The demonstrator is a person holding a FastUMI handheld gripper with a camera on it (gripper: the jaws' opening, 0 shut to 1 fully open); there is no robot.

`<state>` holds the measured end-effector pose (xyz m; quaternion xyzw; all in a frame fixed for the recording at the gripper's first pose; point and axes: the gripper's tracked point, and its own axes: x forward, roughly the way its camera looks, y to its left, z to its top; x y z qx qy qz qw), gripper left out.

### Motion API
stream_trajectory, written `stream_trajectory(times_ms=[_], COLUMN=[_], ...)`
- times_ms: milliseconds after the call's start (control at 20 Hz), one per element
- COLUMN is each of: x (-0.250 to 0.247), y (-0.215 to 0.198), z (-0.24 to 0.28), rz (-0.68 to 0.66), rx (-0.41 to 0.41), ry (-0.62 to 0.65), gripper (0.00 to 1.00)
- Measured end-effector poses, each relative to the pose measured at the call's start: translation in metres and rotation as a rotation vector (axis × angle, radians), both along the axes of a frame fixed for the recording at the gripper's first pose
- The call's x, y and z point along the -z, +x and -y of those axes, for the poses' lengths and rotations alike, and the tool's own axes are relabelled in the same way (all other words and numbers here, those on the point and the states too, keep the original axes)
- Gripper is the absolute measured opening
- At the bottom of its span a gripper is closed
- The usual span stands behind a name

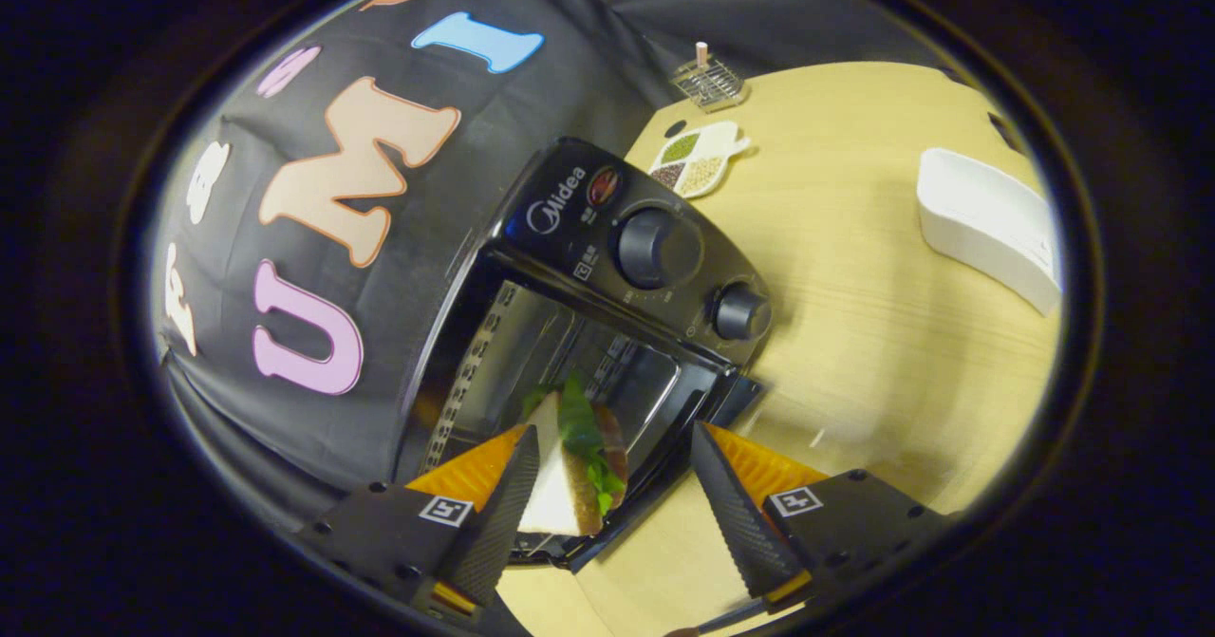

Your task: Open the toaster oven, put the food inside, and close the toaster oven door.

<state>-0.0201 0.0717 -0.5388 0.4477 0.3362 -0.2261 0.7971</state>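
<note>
The jaws (pixel 615 485) stand spread apart and released, gripping nothing. Just ahead of them, nearer one jaw than the other, a sandwich (pixel 570 471) lies in the mouth of the oven (pixel 607 276); its white bread and green leaves show plainly (whether the near jaw touches the bread I cannot tell). The sandwich is inside the open oven, on the front part of the chamber, with the shiny inner walls behind it. The oven door (pixel 664 447) hangs down open, its dark edge crossing the gap between the jaws. Beyond the sandwich, on the oven's black front panel, sit two round knobs (pixel 650 246), one past the other.

The oven stands on a pale wooden table (pixel 854 333). Well beyond the jaws, past the knobs, a small divided dish (pixel 698 158) holds green and brown grains, and farther still a little wire rack (pixel 710 82) stands near the table's far edge. Off to the side of the other jaw, well apart, lies a white box (pixel 987 229).
</note>
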Motion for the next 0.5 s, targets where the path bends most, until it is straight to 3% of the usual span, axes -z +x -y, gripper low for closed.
stream_trajectory(times_ms=[250, 500], x=[-0.015, -0.016], y=[-0.03, -0.086], z=[-0.008, -0.033], rz=[0.002, -0.084], rx=[-0.203, -0.436], ry=[-0.08, -0.103], gripper=[0.99, 0.99])
